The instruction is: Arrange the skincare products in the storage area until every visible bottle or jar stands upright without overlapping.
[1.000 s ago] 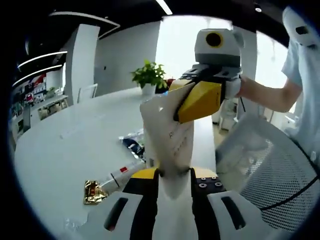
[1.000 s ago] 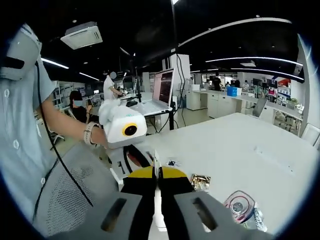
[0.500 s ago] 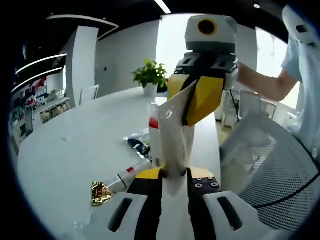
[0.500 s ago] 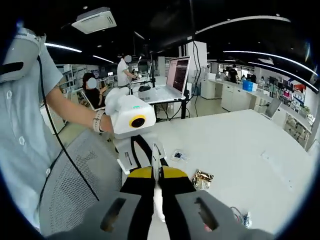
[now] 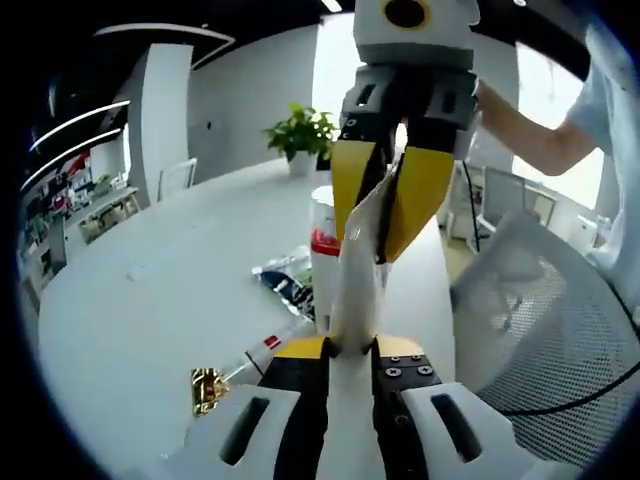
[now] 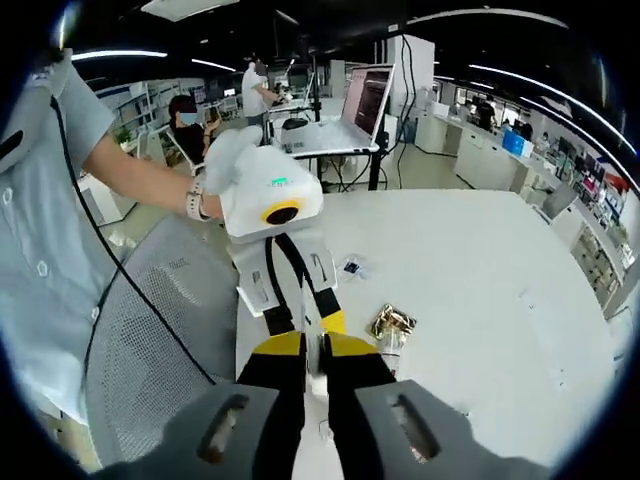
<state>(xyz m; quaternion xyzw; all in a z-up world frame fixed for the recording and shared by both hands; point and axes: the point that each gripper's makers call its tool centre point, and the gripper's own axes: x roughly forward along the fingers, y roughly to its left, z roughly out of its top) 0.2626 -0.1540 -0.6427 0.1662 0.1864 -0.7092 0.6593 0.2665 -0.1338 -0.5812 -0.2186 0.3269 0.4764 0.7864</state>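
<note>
White flexible plastic pouch [image 5: 355,270] stretched between my two grippers, centre of the left gripper view. My left gripper [image 5: 348,352] pinches its lower edge, jaws pressed shut on the film at the bottom of the frame. My right gripper [image 5: 385,205] comes down from the top, yellow jaws nearly together on the pouch's upper edge. Held at both ends, I judge, to keep the limp pouch taut and off the table while I handle it.

Behind the pouch, a white cylindrical bottle with a red band [image 5: 322,250] stands upright on the white round table [image 5: 140,300]. A slim white tube with a red cap end [image 5: 255,355] lies flat at lower left, beside a crumpled gold foil sachet [image 5: 208,388]; a dark printed packet [image 5: 285,285] lies near the bottle.

Right gripper view: the left gripper [image 6: 305,325] points at my right one, the pouch edge-on between them, gold sachet [image 6: 390,322] just right of centre.

Pose: grippers face each other, right above left, over the table's near edge by a mesh chair [image 5: 540,330].
</note>
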